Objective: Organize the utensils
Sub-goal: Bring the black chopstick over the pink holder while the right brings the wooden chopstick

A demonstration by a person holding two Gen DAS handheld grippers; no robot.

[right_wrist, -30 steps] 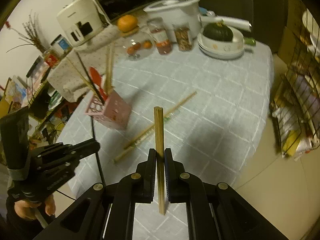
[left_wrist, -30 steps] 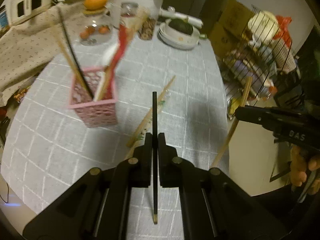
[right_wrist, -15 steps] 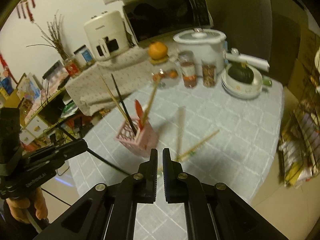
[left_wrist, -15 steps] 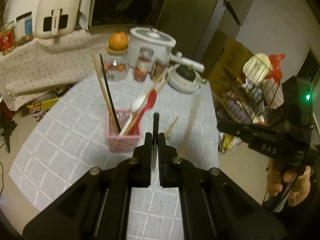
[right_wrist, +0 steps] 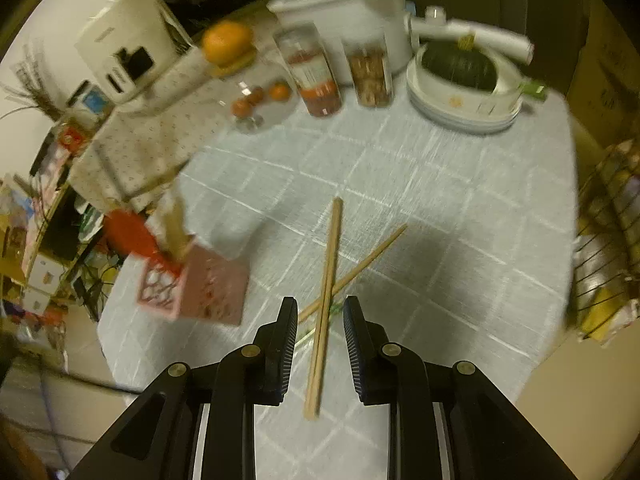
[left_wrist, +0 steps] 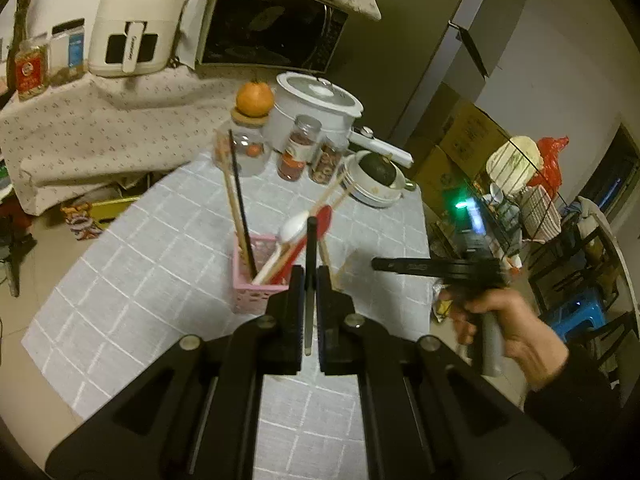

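My left gripper (left_wrist: 309, 276) is shut on a black chopstick (left_wrist: 309, 264), held above the table just right of the pink utensil basket (left_wrist: 256, 292). The basket holds a black chopstick, a wooden one, a white spoon (left_wrist: 294, 228) and a red spatula. My right gripper (right_wrist: 320, 312) is open. A wooden chopstick (right_wrist: 326, 292) lies on the cloth between its jaws, crossing a second wooden chopstick (right_wrist: 368, 260). The pink basket (right_wrist: 188, 284) shows blurred at the left in the right wrist view. The right gripper (left_wrist: 404, 266) also shows in the left wrist view.
On the grey checked tablecloth (right_wrist: 440, 200) at the far end stand a white pot (left_wrist: 316, 108), spice jars (left_wrist: 298, 152), a glass jar with an orange (left_wrist: 254, 98) on top, and stacked plates with a green squash (right_wrist: 460, 66). A wire rack (left_wrist: 524, 200) stands right of the table.
My right gripper opened and dropped low over the table, with its wooden chopstick now lying on the cloth. My left gripper kept its black chopstick and drew nearer the basket.
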